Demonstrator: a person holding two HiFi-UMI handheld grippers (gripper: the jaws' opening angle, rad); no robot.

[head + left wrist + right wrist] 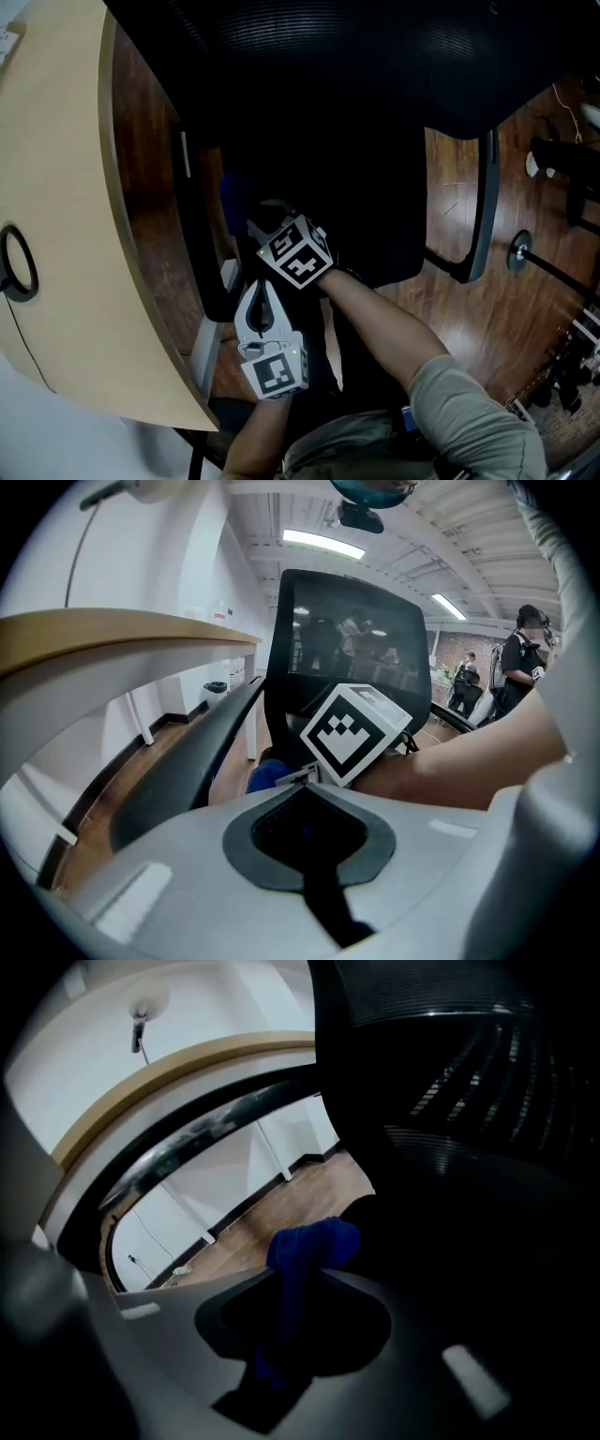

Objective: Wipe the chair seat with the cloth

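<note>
Left gripper (309,832), nearest you at 6 o'clock in the head view, has its tongs together on nothing. Right gripper (292,1324), just beyond it at 12 o'clock, is clamped on the small dark-blue fabric cloth (305,1246), which bunches out past the tips over the 9 o'clock side of the black padded chair seat (375,202). Expect the cloth to be light, soft and limp, dragging and folding against the seat. Grip a gathered bunch deep in the pads, leaving a free fold for wiping.
</note>
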